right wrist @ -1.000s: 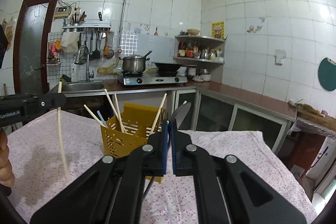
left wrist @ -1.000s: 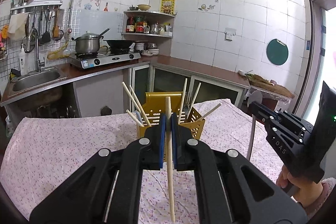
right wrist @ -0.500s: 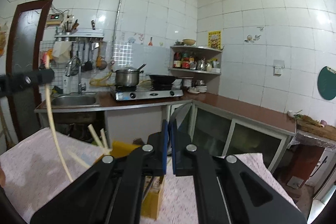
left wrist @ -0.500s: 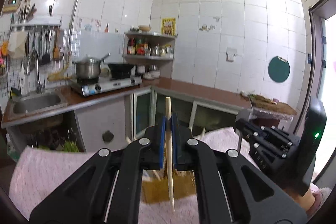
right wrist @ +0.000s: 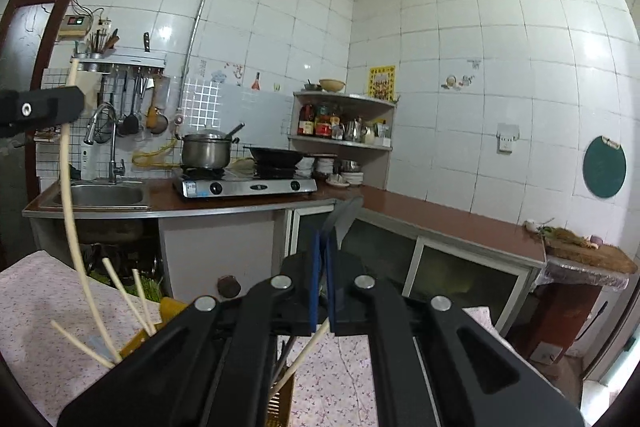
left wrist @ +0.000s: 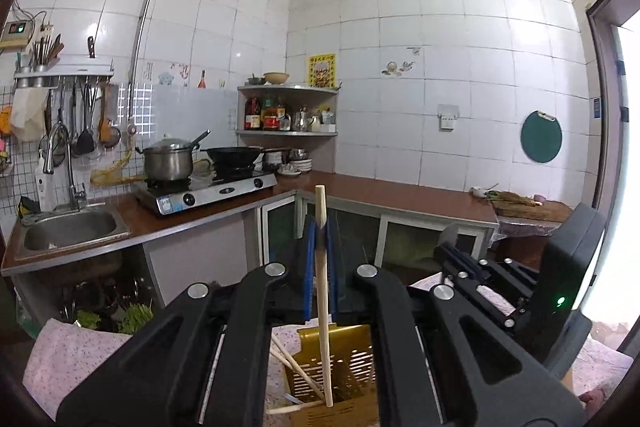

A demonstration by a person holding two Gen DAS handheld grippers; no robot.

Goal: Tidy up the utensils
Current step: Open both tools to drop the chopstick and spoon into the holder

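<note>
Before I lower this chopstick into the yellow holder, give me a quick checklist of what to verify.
1. Grip: the left gripper is clamped on the chopstick, which stands nearly upright. Ok.
2. Aim: the chopstick's lower end lines up with the yellow holder. Ok.
3. Depth: whether the tip is already inside the holder or only above it. Cannot tell.
4. Path: the loose chopsticks lean to the left side of the holder, beside the tip. Ok, but close.
5. Other hand: the right gripper is off to the side, shut on a dark utensil. Ok.
</note>
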